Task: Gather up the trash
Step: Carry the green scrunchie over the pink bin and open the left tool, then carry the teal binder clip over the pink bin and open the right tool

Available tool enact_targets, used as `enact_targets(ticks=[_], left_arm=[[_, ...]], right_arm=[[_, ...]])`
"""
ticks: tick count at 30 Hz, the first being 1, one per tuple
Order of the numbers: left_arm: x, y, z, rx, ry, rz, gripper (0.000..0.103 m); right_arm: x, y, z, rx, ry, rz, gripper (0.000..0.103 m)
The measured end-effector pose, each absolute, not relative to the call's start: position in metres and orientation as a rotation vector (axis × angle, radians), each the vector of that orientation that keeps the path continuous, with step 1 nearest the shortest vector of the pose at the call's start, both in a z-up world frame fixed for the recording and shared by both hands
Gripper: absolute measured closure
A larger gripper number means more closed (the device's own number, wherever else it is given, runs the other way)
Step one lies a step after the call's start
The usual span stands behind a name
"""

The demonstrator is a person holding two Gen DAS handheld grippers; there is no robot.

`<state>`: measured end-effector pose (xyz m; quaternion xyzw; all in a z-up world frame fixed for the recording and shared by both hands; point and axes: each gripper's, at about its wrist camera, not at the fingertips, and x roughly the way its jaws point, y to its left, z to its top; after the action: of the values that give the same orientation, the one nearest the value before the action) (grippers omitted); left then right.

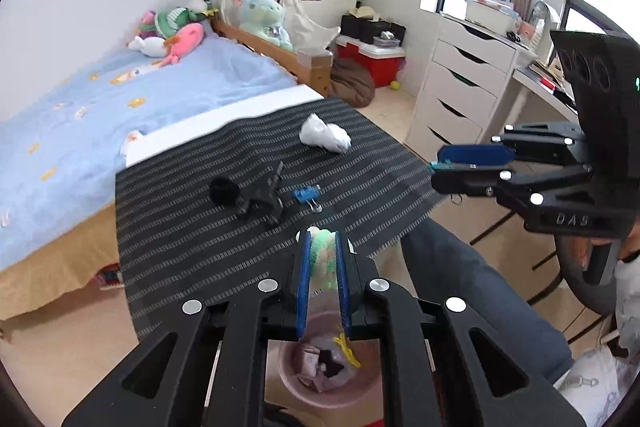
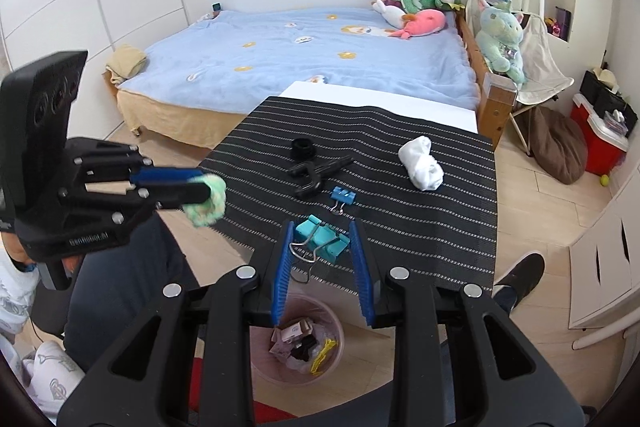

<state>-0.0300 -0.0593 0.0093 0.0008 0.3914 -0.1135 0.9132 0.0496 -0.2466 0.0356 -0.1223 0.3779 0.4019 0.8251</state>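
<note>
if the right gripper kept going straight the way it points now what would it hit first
Probably the small blue binder clip on the striped mat, just beyond the teal binder clip held in the right gripper. The black plastic parts lie further along. Depth is uncertain; it might pass above them.

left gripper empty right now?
No: in the left wrist view the left gripper is shut on a green and white fuzzy wad, above the pink bin.
</note>
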Motion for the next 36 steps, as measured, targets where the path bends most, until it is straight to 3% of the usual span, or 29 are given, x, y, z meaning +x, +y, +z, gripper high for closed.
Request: enact_targets(ticks=[14,17,19,20,22,28,36], left_arm=[[-0.048,-0.076,-0.014,0.005,0.858,-0.278,0.087],[-0.047,-0.075,-0.019,-0.003,0.869,-0.281,0.074],[-0.046,-0.075,-0.022,-0.013,0.873,-0.279,0.046],[-0.046,-0.073,-0.024,-0.021,0.872,-0.280,0.042],[-0.047,-0.072,-0.024,-0.032,0.868,-0.285,0.020],[-0.049,-0.066,-0.021,-0.055,0.842,-0.263,0.008],[-0.052,-0.057,-0.017,-0.047,0.817,-0.213,0.008]], right_arm=[[0.034,-0.259,0.026,-0.221,0.832,0.873,0.075],[0.034,-0.259,0.023,-0.218,0.839,0.873,0.075],[0.034,-0.259,0.022,-0.217,0.842,0.875,0.075],[0.034,-0.259,0.022,-0.217,0.843,0.875,0.075],[0.034,-0.259,0.021,-0.215,0.846,0.875,0.075],[0.033,-0.260,0.020,-0.213,0.849,0.876,0.075],[0.031,-0.262,0.020,-0.212,0.848,0.878,0.075]])
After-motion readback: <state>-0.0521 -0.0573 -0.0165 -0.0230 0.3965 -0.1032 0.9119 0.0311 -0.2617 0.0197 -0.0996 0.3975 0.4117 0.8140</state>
